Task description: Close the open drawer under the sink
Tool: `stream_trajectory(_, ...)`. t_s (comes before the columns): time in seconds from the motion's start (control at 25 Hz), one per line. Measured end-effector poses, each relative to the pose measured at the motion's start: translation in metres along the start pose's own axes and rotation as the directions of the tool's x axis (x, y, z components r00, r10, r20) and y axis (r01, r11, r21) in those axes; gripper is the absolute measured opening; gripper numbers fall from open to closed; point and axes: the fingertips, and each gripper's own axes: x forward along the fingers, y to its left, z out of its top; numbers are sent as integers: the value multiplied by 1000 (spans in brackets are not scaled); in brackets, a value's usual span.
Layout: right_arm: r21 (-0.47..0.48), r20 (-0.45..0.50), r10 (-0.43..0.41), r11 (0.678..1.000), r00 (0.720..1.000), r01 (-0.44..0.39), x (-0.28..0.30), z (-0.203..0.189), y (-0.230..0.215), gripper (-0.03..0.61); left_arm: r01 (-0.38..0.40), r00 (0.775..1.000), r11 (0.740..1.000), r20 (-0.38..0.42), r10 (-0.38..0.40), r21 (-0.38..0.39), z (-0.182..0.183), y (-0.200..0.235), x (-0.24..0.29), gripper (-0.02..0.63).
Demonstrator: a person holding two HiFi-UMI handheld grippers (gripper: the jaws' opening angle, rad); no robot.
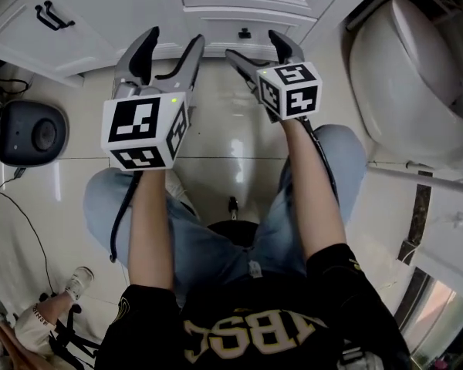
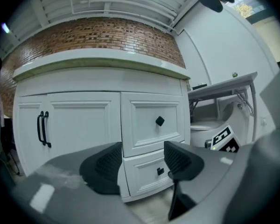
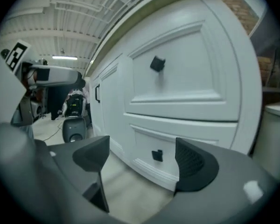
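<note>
Left gripper view is looking at a white cabinet [image 2: 84,120] below a pale worktop [image 2: 98,62]. Paired black bar handles [image 2: 43,129] are showing on the door at left, then two stacked drawers. The lower drawer [image 2: 147,178] is sitting at the cabinet's foot, white and panelled, with a small black pull [image 2: 160,171]. Its front is facing the grippers, its long axis is running side to side, and it is appearing pushed in. The left hand-held gripper [image 2: 142,160] is holding its jaws wide apart on nothing. The right hand-held gripper [image 3: 142,160] is likewise gaping empty, near that drawer without touching it. Pale letters on the person's black shirt [image 1: 251,334] are seemingly reading "ABSC".
</note>
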Motion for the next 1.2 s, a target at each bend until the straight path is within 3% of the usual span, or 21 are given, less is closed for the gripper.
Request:
stream_trajectory(0.16,-29,131,-102,994,986,107,-49,33,-4,436,15,998,1000,59,-16,18,17,-20,-24,282)
stream_trajectory(0.32,-124,221,-122,981,968,151,-88,57,24,436,6,995,1000,99,-9,30,23,-35,-42,282)
stream_trajectory(0.4,-133,232,-136,976,963,170,-106,59,33,436,9,993,1000,116,-13,30,25,-42,-50,289)
stream_trajectory(0.6,-40,262,-216,971,940,235,-151,63,32,436,43,988,998,144,-48,40,32,-57,-62,293)
stream_trajectory(0.76,-21,278,-299,948,913,317,-187,68,34,420,96,984,995,155,-90,-28,27,-64,-69,299)
stream_trajectory(0.92,-42,277,-336,932,900,361,-206,64,37,414,53,988,994,150,-39,-94,1,-60,-75,301)
stream_trajectory(1.12,-22,310,-362,922,879,387,-229,67,33,406,55,979,998,196,-55,4,17,-81,-73,301)
stream_trajectory(1.2,-14,317,-370,919,873,395,-233,67,33,400,56,977,998,207,-56,7,23,-85,-76,301)
